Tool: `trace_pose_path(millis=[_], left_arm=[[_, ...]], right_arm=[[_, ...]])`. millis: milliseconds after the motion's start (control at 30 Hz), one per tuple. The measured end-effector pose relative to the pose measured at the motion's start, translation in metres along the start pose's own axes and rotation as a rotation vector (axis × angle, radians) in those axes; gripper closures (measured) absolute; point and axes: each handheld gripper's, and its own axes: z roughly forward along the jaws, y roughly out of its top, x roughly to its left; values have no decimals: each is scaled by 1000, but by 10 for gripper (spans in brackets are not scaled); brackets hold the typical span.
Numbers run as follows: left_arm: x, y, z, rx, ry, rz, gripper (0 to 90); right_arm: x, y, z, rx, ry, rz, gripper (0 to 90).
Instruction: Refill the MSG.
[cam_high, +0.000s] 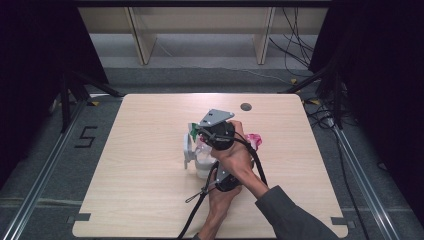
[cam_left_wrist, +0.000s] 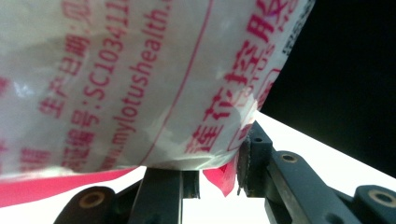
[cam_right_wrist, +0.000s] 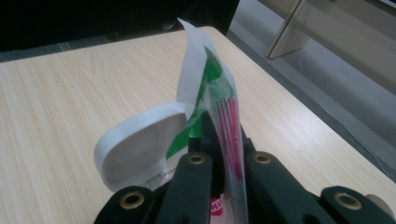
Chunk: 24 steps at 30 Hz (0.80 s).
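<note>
A person holds a hand-held gripper in each hand over the middle of a light wooden worktop (cam_high: 150, 200). Both work on one thing: a thin plastic bag (cam_left_wrist: 140, 79) with red print on white.

The right hand-held gripper (cam_right_wrist: 224, 154) has its two black jaws pressed tight together on the top edge of the bag. In the right gripper view the pinched edge (cam_right_wrist: 229, 116) stands up between the jaws, clear with red stripes and a green and white part beside it. Just to the left of the jaws sits a white rounded lid (cam_right_wrist: 140, 144), tipped open. In the high view this hand-held gripper (cam_high: 202, 131) is the one farther from the person, with a grey three-cornered plate on top.

The left hand-held gripper (cam_left_wrist: 219, 172) is closer to the person. In the left gripper view its jaws stand partly apart, and the bottom of the bag hangs between them. The right jaw touches a red corner of the bag. I cannot tell if the left jaw presses on it too. In the high view this hand-held gripper (cam_high: 212, 186) sits low, under the other arm.

The bag is in the middle of the worktop, next to a white container (cam_high: 192, 155). A bit of pink and white bag (cam_high: 255, 140) peeks out to the right of the hands. A black cable (cam_high: 192, 215) trails back toward the person.
</note>
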Motion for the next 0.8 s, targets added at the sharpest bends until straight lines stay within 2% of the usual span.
trace_pose_path(millis=[33,67,133,233,333,400,433,500,600,667,700,800], left_arm=[[0,-1,0,0,4,13,728],[-1,-1,1,5,-3,8,728],[-2,0,1,-1,-1,10,728],[-3,0,2,-15,-6,-11,728],[-3,0,1,-16,-2,0,728],[-3,0,2,-19,-2,-11,728],[-3,0,2,-18,5,4,728],[-2,1,0,-6,2,20,728],[-4,1,1,-23,-3,-11,728],[-3,1,1,-18,-1,9,728],[-3,1,1,-12,-10,-4,728],[-3,1,1,-19,-3,-10,728]], right_arm=[[1,0,0,10,4,1,900],[2,-1,1,25,5,-16,900],[1,-1,0,17,-1,0,900],[0,0,-1,13,2,-6,900],[1,0,0,19,-3,2,900],[1,0,-1,13,1,3,900],[1,0,0,22,6,-11,900],[3,0,1,37,3,-10,900],[1,1,-1,10,-1,3,900],[2,1,0,26,1,-1,900],[2,1,0,26,-1,-12,900],[0,1,0,11,0,3,900]])
